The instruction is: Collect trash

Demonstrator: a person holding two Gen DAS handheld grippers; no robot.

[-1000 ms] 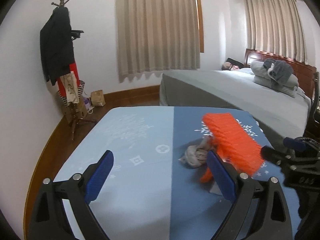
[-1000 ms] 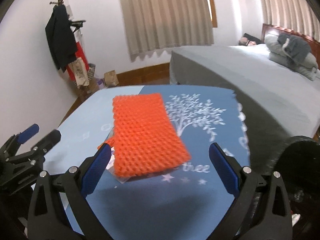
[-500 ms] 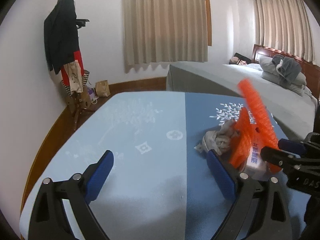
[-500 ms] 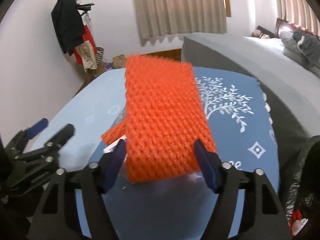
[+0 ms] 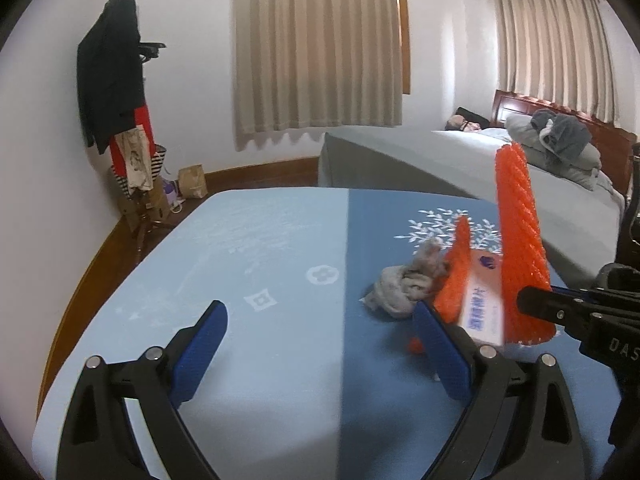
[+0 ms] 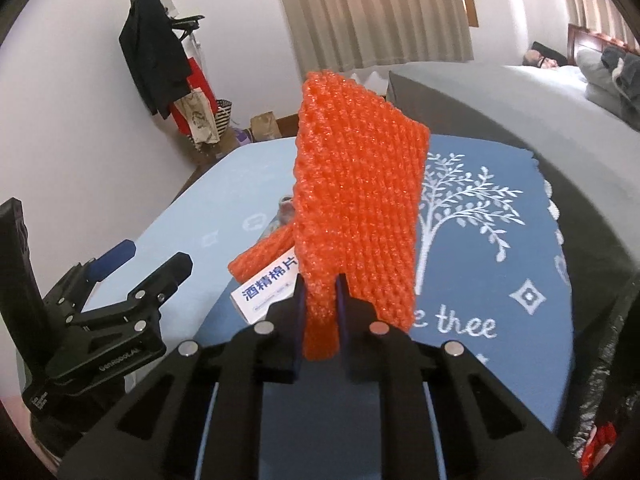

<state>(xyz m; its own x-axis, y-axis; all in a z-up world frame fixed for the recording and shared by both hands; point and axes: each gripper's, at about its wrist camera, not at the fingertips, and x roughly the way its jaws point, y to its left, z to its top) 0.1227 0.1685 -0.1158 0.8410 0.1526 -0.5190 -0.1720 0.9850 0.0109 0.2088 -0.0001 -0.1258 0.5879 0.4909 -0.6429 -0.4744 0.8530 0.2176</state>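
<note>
An orange foam net (image 6: pixel 356 200) stands upright above the blue tablecloth (image 6: pixel 500 240). My right gripper (image 6: pixel 320 312) is shut on the net's lower edge, and in the left wrist view the net (image 5: pixel 520 240) rises from that gripper (image 5: pixel 536 300). Beside it lie a smaller orange net piece (image 5: pixel 456 272), a white box with blue print (image 5: pixel 480 304) and a crumpled grey wad (image 5: pixel 404 288). My left gripper (image 5: pixel 320 344) hangs open low over the cloth, left of the wad, with nothing between its fingers.
A black trash bag (image 6: pixel 608 400) hangs at the table's right edge. A grey bed (image 5: pixel 480 168) stands behind the table. A coat rack (image 5: pixel 120 100) and a paper bag (image 5: pixel 192 180) stand by the left wall.
My right gripper's jaws closed on the orange net, which tipped from lying flat to standing upright and uncovered the white box. My left gripper sank slightly toward the cloth.
</note>
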